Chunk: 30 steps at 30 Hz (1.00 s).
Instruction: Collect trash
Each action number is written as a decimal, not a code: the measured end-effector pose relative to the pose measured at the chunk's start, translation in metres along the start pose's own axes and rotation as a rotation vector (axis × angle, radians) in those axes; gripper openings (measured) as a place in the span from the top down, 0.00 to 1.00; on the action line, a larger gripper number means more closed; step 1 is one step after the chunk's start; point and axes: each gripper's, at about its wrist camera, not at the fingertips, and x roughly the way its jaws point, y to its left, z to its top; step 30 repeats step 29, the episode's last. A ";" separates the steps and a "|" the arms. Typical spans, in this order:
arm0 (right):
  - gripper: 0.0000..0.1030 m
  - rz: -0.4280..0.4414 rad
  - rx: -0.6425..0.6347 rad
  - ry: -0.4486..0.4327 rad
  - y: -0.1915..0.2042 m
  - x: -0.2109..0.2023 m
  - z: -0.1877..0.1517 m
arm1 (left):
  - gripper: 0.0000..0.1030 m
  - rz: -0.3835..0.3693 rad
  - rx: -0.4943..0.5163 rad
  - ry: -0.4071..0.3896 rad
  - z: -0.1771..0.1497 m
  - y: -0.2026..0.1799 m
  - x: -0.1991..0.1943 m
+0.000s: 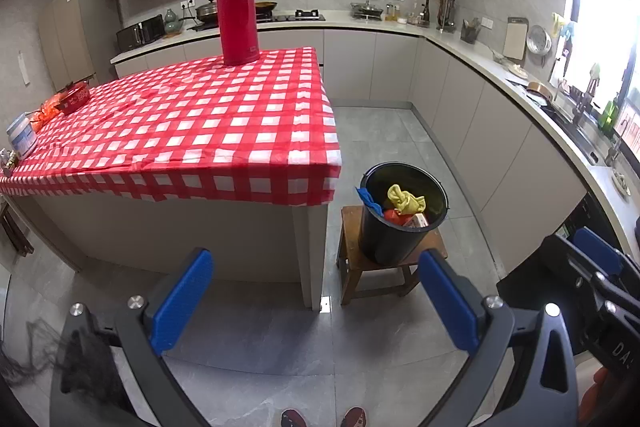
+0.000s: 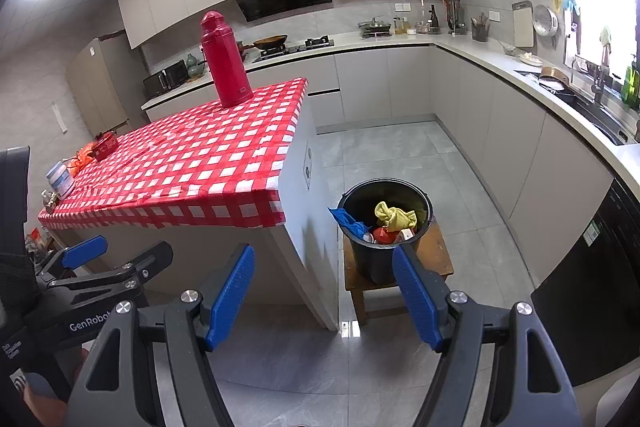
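Note:
A black bucket stands on a low wooden stool beside the table. Inside it lie a crumpled yellow cloth, a blue rag over the rim, and red and white scraps. My left gripper hangs open over the floor, short of the bucket, with nothing between its blue pads. My right gripper is open and empty too, its right finger overlapping the bucket's near side in the view.
The table wears a red-and-white checked cloth and carries a tall red thermos, a small jar and red packets at its left end. Kitchen counters run along the back and right. Shoes show on the grey tile floor.

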 end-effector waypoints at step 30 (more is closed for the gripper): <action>0.29 -0.010 0.005 0.010 -0.004 0.010 0.001 | 0.00 -0.066 0.009 -0.040 0.008 0.005 0.008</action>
